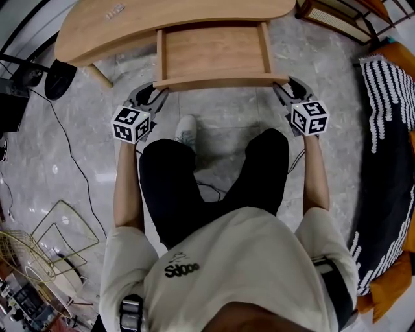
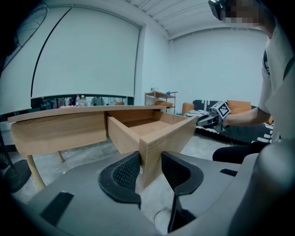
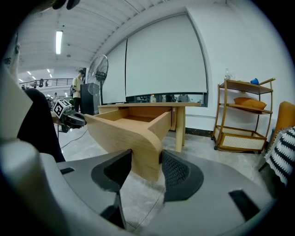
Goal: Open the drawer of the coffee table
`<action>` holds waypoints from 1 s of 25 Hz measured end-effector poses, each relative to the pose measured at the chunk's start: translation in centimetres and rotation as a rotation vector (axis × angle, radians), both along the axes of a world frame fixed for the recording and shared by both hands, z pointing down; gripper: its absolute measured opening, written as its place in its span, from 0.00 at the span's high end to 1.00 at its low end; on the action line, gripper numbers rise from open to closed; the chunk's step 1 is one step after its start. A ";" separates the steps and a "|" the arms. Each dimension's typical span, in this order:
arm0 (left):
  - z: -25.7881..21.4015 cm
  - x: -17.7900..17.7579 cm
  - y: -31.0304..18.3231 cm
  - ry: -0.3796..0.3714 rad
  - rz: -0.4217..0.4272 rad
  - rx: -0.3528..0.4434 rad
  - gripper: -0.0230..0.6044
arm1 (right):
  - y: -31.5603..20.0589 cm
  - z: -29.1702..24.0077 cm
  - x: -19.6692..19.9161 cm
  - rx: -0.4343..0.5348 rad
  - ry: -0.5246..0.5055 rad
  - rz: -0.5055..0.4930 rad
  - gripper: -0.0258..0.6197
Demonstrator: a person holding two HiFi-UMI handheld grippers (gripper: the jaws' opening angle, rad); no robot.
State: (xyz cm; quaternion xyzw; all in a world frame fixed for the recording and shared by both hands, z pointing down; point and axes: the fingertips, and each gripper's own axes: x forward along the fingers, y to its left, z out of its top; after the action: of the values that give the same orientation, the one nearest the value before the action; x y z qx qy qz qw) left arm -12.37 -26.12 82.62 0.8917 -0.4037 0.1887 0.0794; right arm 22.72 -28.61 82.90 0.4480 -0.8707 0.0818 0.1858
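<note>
- Drawer (image 1: pixel 214 55) stands well out from the coffee table (image 1: pixel 130 29) front edge, toward the person.
- Left gripper (image 2: pixel 150 162) clamped on its front-left corner, right gripper (image 3: pixel 146 162) clamped on front-right corner.
- Best: pull both evenly, straight, level; uneven pull likely jams it.

One bench (image 1: pixel 194 19), one drawer (image 1: pixel 214 52). Two of a kind — left hand-held gripper (image 1: pixel 154 93), right hand-held gripper (image 1: pixel 284 89). One person (image 1: pixel 246 259), one fan (image 3: pixel 97 69), one shelf rack (image 3: pixel 244 115), one shoe (image 1: pixel 187 131).
</note>
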 end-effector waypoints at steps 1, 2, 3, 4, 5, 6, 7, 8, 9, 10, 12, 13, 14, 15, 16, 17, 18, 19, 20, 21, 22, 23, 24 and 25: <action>0.3 0.1 0.0 -0.004 -0.001 -0.004 0.72 | 0.0 0.3 0.0 -0.007 0.004 0.000 0.64; 0.5 0.1 0.1 -0.006 -0.002 -0.009 0.72 | 0.1 0.5 0.1 -0.012 0.008 0.000 0.64; 0.7 0.1 0.1 -0.006 -0.003 -0.014 0.71 | 0.1 0.7 0.1 -0.016 0.011 0.000 0.64; 0.9 0.1 0.1 -0.005 -0.004 -0.020 0.71 | 0.1 0.9 0.0 -0.020 0.014 -0.001 0.64; 1.2 0.1 0.1 -0.005 -0.004 -0.027 0.71 | 0.1 1.2 0.0 -0.023 0.017 -0.004 0.64; 1.4 0.1 0.1 -0.006 -0.005 -0.034 0.71 | 0.0 1.4 0.0 -0.027 0.021 -0.006 0.64; 1.7 0.1 0.1 -0.009 -0.006 -0.041 0.71 | 0.1 1.7 0.0 -0.031 0.026 -0.007 0.64; 2.0 0.2 0.1 -0.012 -0.008 -0.046 0.71 | 0.1 2.0 0.1 -0.036 0.031 -0.007 0.64; 2.2 0.2 0.2 -0.013 -0.011 -0.050 0.71 | 0.1 2.2 0.1 -0.041 0.035 -0.007 0.64; 2.4 0.2 0.2 -0.012 -0.015 -0.053 0.71 | 0.2 2.4 0.1 -0.044 0.040 -0.007 0.64; 2.8 0.2 0.2 -0.008 -0.021 -0.058 0.71 | 0.2 2.8 0.1 -0.050 0.048 -0.009 0.64; 3.0 0.2 0.2 -0.008 -0.023 -0.061 0.71 | 0.2 3.0 0.1 -0.054 0.051 -0.010 0.64; 3.1 0.2 0.2 -0.007 -0.023 -0.063 0.71 | 0.2 3.2 0.1 -0.056 0.052 -0.010 0.64; 3.2 0.2 0.2 -0.004 -0.022 -0.066 0.70 | 0.2 3.3 0.1 -0.056 0.052 -0.011 0.64; 3.3 0.2 0.2 0.002 -0.021 -0.067 0.70 | 0.2 3.3 0.1 -0.054 0.050 -0.011 0.64; 3.3 0.1 0.2 0.009 -0.021 -0.067 0.70 | 0.2 3.3 0.0 -0.052 0.049 -0.011 0.64; 3.2 0.1 0.1 0.015 -0.020 -0.068 0.70 | 0.1 3.3 0.0 -0.050 0.047 -0.014 0.64; 3.3 0.1 0.1 0.022 -0.020 -0.070 0.70 | 0.1 3.3 0.0 -0.050 0.045 -0.017 0.64; 3.3 0.1 0.2 0.030 -0.019 -0.075 0.70 | 0.2 3.3 0.0 -0.053 0.044 -0.022 0.64; 3.3 0.1 0.2 0.041 -0.019 -0.082 0.69 | 0.2 3.4 0.0 -0.057 0.044 -0.028 0.64; 3.4 0.0 0.2 0.055 -0.020 -0.090 0.68 | 0.2 3.4 0.0 -0.062 0.044 -0.033 0.64; 3.5 0.0 0.2 0.072 -0.022 -0.098 0.68 | 0.2 3.4 0.0 -0.065 0.043 -0.039 0.64; 3.5 -0.2 0.2 0.089 -0.026 -0.105 0.67 | 0.1 3.4 0.0 -0.068 0.041 -0.043 0.64; 3.6 -0.4 0.2 0.105 -0.032 -0.111 0.67 | 0.1 3.4 0.0 -0.070 0.038 -0.045 0.64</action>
State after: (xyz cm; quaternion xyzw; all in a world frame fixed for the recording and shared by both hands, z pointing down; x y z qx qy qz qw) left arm -12.77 -25.93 86.27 0.8881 -0.4020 0.1624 0.1529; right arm 22.76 -28.54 86.28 0.4231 -0.8734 0.0993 0.2196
